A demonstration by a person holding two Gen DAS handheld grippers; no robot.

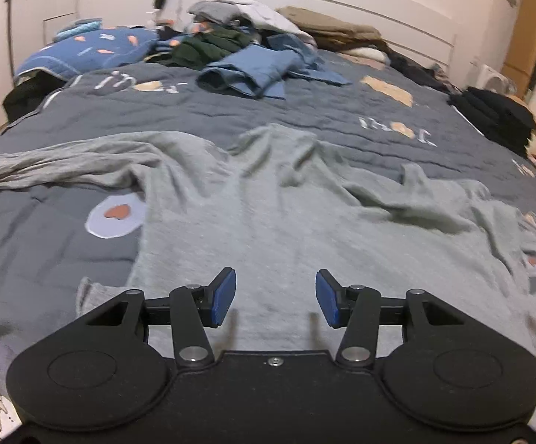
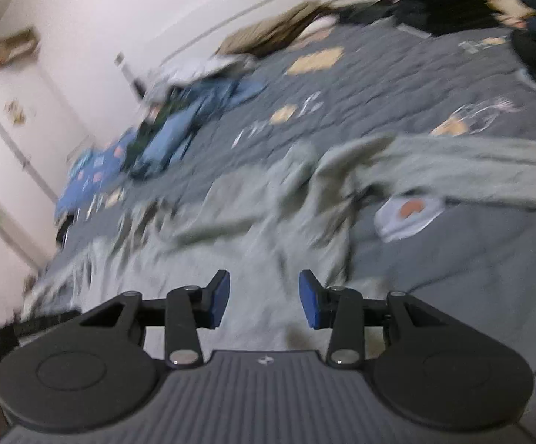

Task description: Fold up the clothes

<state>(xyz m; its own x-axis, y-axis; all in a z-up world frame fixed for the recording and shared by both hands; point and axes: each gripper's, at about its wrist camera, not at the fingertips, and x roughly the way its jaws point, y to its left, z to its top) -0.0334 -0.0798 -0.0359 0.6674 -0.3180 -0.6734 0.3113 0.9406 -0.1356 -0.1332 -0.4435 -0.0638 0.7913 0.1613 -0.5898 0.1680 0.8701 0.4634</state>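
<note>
A light grey long-sleeved top [image 1: 268, 214] lies spread and wrinkled on the dark grey quilt [image 1: 231, 111], one sleeve [image 1: 46, 162] stretched to the left. My left gripper [image 1: 275, 298] is open and empty, just above the top's near hem. In the right wrist view, which is blurred and tilted, the same top [image 2: 231, 244] lies under my right gripper [image 2: 264, 298], which is open and empty; a sleeve [image 2: 471, 170] runs to the right.
A heap of unfolded clothes, blue [image 1: 257, 70] and dark green [image 1: 212, 44], lies at the head of the bed. Folded black clothes [image 1: 497, 114] are stacked at the right edge. A blue patterned pillow [image 1: 90, 48] is at the far left. White headboard [image 1: 342, 3] behind.
</note>
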